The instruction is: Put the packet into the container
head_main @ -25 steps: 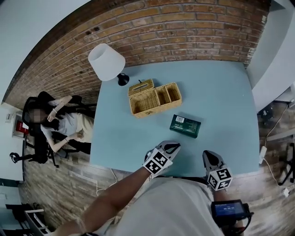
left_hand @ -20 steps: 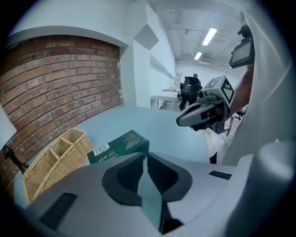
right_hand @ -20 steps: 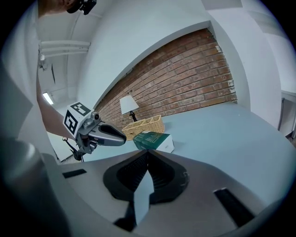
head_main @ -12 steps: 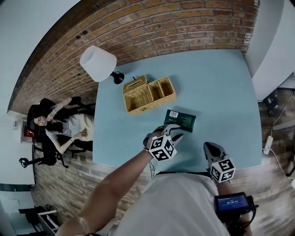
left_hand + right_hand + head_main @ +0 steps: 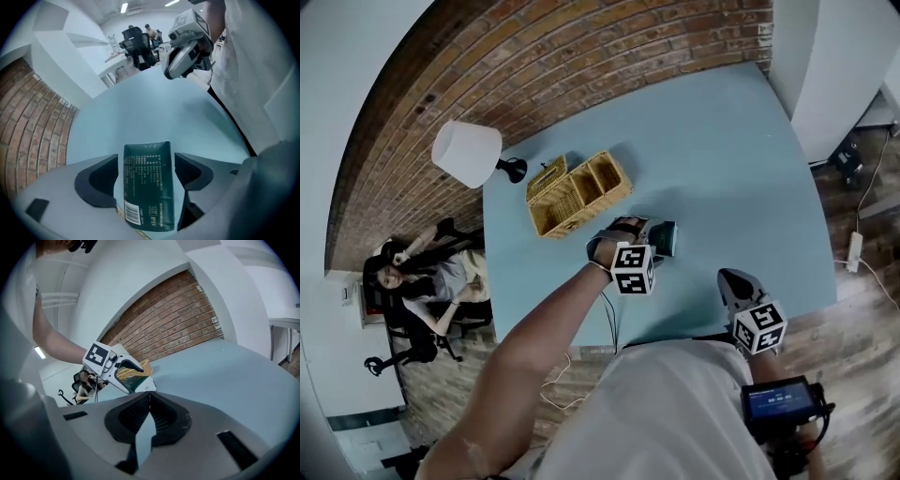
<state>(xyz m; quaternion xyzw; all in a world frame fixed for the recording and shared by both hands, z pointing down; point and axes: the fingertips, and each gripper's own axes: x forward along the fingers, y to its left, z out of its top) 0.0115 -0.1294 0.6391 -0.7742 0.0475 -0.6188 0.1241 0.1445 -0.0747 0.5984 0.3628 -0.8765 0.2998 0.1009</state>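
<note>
Light-blue counter (image 5: 722, 169) fills the middle of the head view, with a curved red brick wall (image 5: 534, 66) behind it and wood flooring around it. At the counter's far left corner stands a lamp (image 5: 467, 153) with a white shade and a black base. Near the lamp sits the container (image 5: 581, 211), a wicker basket divided into compartments; the end section nearest the lamp is covered by a woven lid, and the others are open on top. Beyond the counter's left edge, a person (image 5: 431, 281) sits in a dark office chair.

The packet (image 5: 667, 240), dark green with pale print and a barcode at one end, lies flat on the counter near the container's near right corner, apart from it and not inside it. The left claw (image 5: 645, 232) points steeply down over it at the end of a bare forearm. In the left gripper view the packet stands lengthwise between the two jaws. The jaws have just been opening and now stand wide, with a thin gap on each side of the packet, so the pads are not pressing on it and nothing is gripped.

The right claw (image 5: 733, 281) hangs over the counter's near edge, well to the right of the packet. In the right gripper view its jaws meet tip to tip with nothing between them, and the left claw shows past them with the wicker behind it.
</note>
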